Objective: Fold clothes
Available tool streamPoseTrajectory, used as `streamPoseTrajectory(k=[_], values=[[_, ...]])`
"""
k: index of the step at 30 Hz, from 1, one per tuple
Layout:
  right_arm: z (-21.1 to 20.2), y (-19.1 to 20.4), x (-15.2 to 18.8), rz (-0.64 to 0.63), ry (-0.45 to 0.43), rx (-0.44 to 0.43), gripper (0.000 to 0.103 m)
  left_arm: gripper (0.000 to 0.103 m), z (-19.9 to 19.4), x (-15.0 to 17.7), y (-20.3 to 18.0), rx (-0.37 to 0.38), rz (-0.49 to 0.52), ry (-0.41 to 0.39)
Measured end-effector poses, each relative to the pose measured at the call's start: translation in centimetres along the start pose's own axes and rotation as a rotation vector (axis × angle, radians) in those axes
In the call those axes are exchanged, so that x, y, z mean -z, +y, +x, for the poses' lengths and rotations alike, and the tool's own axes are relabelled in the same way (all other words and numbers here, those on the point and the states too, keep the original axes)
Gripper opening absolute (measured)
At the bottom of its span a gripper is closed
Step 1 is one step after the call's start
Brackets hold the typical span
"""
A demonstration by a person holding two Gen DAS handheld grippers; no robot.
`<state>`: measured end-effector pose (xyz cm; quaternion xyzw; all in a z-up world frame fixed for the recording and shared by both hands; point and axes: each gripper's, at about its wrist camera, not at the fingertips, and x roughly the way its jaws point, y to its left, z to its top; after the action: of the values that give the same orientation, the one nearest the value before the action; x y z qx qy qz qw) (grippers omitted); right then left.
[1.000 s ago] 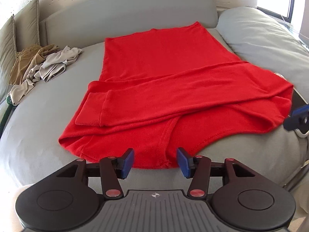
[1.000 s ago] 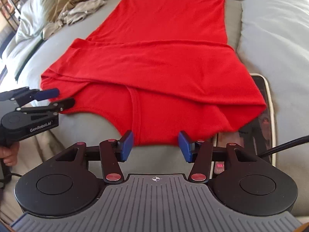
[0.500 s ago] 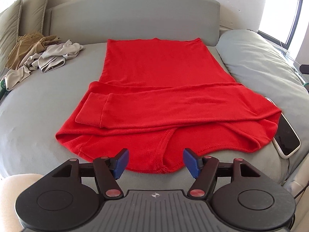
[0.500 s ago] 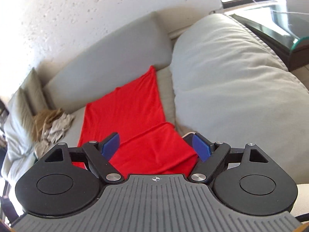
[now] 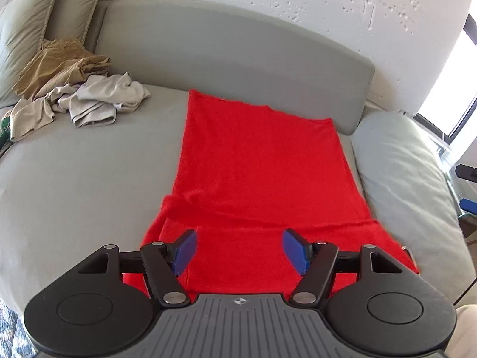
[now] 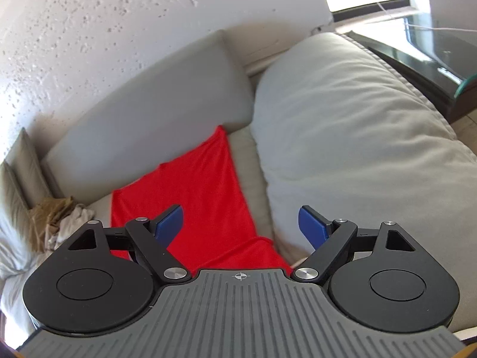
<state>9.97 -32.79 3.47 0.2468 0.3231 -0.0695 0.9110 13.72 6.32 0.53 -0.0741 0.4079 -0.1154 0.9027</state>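
A red long-sleeved shirt (image 5: 256,167) lies flat on the grey sofa seat (image 5: 83,179), its sleeves folded across the near part. My left gripper (image 5: 240,249) is open and empty, held above the shirt's near end. My right gripper (image 6: 241,228) is open and empty, raised over the shirt's right side (image 6: 202,191) and tilted up toward the wall. The shirt's near edge is hidden behind both gripper bodies.
A pile of tan and beige clothes (image 5: 74,89) lies at the sofa's back left, also in the right wrist view (image 6: 59,220). A large grey cushion (image 6: 342,137) borders the shirt on the right. A phone's corner (image 5: 410,253) peeks out at the shirt's right. A dark glass table (image 6: 432,56) stands far right.
Both grippers have lifted and tilted upward and their jaws have opened wider. The shirt has not moved.
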Motion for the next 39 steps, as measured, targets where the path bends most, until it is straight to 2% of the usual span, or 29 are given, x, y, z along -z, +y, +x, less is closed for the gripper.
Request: streamPoseTrajectory(k=[3,5,8,12,14,15,16,17,18,23,25,29,31,32,33,34,35,37,39], values=[[-0.3,2.7,-2.4,-0.065,0.018,-0.069,0.095,0.069,1.8,-4.0,0.4,-0.024,0.054,-0.021],[1.4,4.3,-4.1,-0.141,0.039,-0.078,0.096,0.066,3.8,-6.8,0.9,-0.035,0.069,-0.026],[6.8,5.5,-6.5,-0.213,0.124,-0.060,0.096,0.058,9.5,-10.8,2.6,-0.010,0.052,0.027],[17.4,4.8,-8.6,-0.213,0.279,-0.001,0.087,0.037,19.7,-13.9,4.7,-0.115,0.047,0.166],[22.8,3.6,-9.1,-0.176,0.349,0.032,0.077,0.039,23.6,-14.9,5.4,-0.182,0.063,0.211],[25.0,3.0,-9.2,-0.153,0.371,0.044,0.071,0.045,24.8,-15.4,5.6,-0.204,0.072,0.215],[26.9,2.5,-9.4,-0.140,0.383,0.048,0.070,0.050,26.1,-15.8,5.9,-0.226,0.081,0.220],[28.9,2.1,-9.5,-0.130,0.395,0.051,0.069,0.059,27.3,-16.3,6.1,-0.247,0.089,0.224],[30.4,1.7,-9.8,-0.116,0.397,0.055,0.067,0.060,28.3,-17.0,6.6,-0.252,0.089,0.219],[36.3,0.4,-11.5,-0.051,0.352,0.050,0.066,0.063,32.3,-20.0,7.2,-0.229,0.127,0.197],[38.1,0.1,-12.3,-0.040,0.336,0.038,0.062,0.068,33.3,-20.8,7.1,-0.220,0.161,0.162],[40.3,-0.1,-13.5,-0.060,0.289,0.010,0.054,0.067,35.0,-22.0,7.4,-0.181,0.149,0.100],[41.4,-0.2,-13.6,-0.056,0.288,-0.008,0.046,0.057,35.3,-22.0,7.4,-0.152,0.135,0.063],[41.7,-0.1,-13.5,-0.065,0.286,-0.015,0.043,0.045,35.2,-22.0,7.3,-0.144,0.138,0.046],[42.0,0.1,-13.3,-0.076,0.283,-0.022,0.034,0.029,35.1,-21.9,7.1,-0.151,0.153,0.033],[42.2,0.2,-13.1,-0.086,0.280,-0.028,0.021,0.017,34.9,-21.7,6.9,-0.154,0.177,0.030],[42.1,0.6,-12.8,-0.115,0.273,-0.033,0.014,0.003,34.7,-21.5,6.8,-0.157,0.202,0.026],[41.7,1.5,-12.3,-0.178,0.258,-0.042,0.008,0.003,33.7,-21.1,6.7,-0.166,0.228,0.002],[39.9,2.1,-12.1,-0.205,0.219,-0.027,0.007,0.003,32.1,-20.8,6.8,-0.167,0.225,-0.029]])
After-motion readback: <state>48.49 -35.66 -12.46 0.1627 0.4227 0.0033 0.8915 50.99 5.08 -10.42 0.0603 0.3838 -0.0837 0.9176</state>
